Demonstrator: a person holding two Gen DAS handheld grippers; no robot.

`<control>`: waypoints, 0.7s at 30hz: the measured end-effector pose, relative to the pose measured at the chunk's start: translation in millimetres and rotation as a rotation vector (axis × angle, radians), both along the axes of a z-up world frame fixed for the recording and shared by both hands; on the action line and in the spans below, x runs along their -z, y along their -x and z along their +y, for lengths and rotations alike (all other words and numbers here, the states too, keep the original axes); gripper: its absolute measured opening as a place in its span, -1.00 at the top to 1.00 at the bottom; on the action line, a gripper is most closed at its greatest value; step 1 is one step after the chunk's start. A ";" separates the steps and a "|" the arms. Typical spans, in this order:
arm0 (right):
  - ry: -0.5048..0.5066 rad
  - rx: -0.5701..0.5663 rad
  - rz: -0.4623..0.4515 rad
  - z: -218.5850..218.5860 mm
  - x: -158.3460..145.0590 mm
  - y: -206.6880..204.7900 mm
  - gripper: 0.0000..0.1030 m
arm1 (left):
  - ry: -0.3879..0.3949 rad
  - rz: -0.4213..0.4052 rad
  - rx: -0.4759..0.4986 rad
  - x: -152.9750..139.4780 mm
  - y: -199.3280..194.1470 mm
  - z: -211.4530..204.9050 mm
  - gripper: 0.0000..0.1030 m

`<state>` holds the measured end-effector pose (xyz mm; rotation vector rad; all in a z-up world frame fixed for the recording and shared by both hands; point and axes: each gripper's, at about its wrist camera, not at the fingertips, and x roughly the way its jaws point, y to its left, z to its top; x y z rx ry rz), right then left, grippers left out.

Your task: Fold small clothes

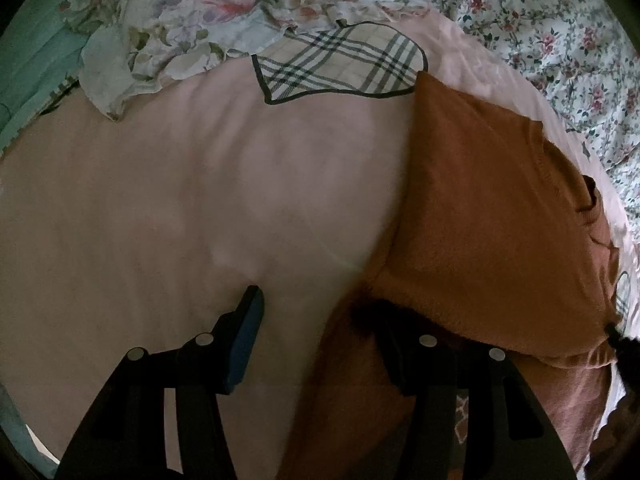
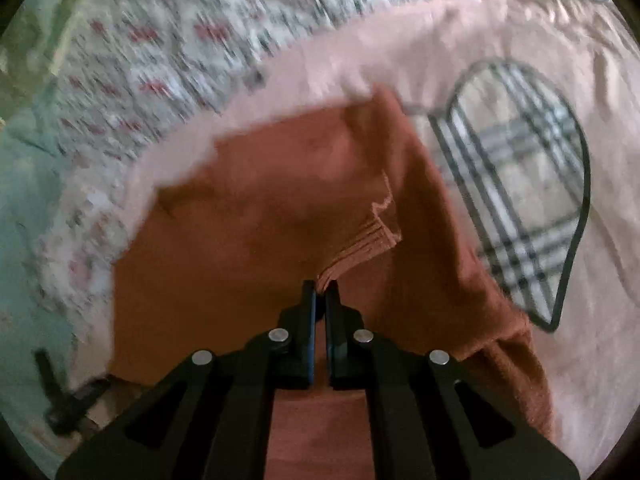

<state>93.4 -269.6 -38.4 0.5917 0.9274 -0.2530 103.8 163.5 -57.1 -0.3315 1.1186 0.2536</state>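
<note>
No brand name, label or writing can be read anywhere; the nearest thing to a mark is a beige, black and grey plaid patch (image 1: pixel 340 64) with a dark outline, printed on a pale pink garment (image 1: pixel 192 200) that lies spread flat on the bed. From the left wrist view the patch sits at about 12 o'clock, and a rust-orange knit garment (image 1: pixel 480 216) lies over the pink one from 1 o'clock down to 5 o'clock, its long axis running from the upper centre toward the lower right, with a ribbed edge at the 3 o'clock side. The left gripper (image 1: pixel 316 320) stands about half open: its left finger (image 1: pixel 248 336) is bare over the pink cloth, while its right finger is hidden under the orange hem, so whether it presses on anything cannot be told. In the right wrist view, blurred, the orange garment (image 2: pixel 248 220) fills the centre, running from 9 o'clock toward 4 o'clock, with the plaid patch (image 2: pixel 520 184) at 2 to 3 o'clock. The right gripper (image 2: pixel 320 290) is closed narrow on the ribbed cuff (image 2: pixel 360 240), which rises from the tips toward 1 o'clock. A floral bedsheet (image 2: pixel 168 52) lies beyond, from 9 to 12 o'clock.
</note>
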 end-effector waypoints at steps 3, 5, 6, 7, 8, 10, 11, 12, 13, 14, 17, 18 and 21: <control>-0.018 0.014 0.031 -4.5 8.2 5.0 0.82 | 0.020 0.005 0.002 -0.2 2.4 2.2 -0.09; -0.022 0.037 0.041 -9.1 4.7 10.3 0.79 | 0.032 0.012 0.012 -0.4 4.4 3.6 -0.09; -0.017 0.045 0.045 -11.2 1.6 12.9 0.79 | 0.040 0.016 0.018 -0.9 6.5 4.6 -0.09; -0.015 0.052 0.046 -14.5 -2.3 16.8 0.79 | 0.055 0.021 0.027 -2.2 8.9 5.6 -0.04; -0.022 0.056 0.040 -17.4 -6.7 19.9 0.79 | 0.080 0.022 0.047 -5.1 11.7 6.3 -0.04; -0.027 0.053 0.016 -20.8 -15.9 23.1 0.79 | 0.132 0.002 0.103 -13.1 18.2 5.0 -0.04; -0.020 0.045 0.001 -21.9 -22.4 24.0 0.79 | 0.139 -0.010 0.128 -18.7 20.2 3.0 -0.04; -0.014 0.026 -0.015 -22.7 -29.0 23.5 0.78 | 0.135 -0.024 0.160 -25.6 21.6 -0.4 -0.05; -0.009 -0.001 -0.024 -23.0 -34.2 19.9 0.78 | 0.121 -0.037 0.195 -32.5 21.3 -4.9 -0.06; -0.002 -0.024 -0.023 -22.0 -37.7 13.7 0.77 | 0.105 -0.039 0.214 -36.4 19.5 -8.0 -0.06; 0.033 -0.107 -0.020 -19.6 -45.2 -12.5 0.72 | 0.036 -0.052 0.295 -49.1 -4.0 -24.1 -0.06; 0.052 -0.141 -0.019 -18.1 -47.8 -24.8 0.53 | 0.009 -0.054 0.314 -52.2 -13.0 -28.6 -0.08; 0.141 -0.253 -0.013 -14.3 -56.4 -69.0 -0.02 | -0.111 -0.085 0.455 -66.2 -69.3 -55.9 -0.29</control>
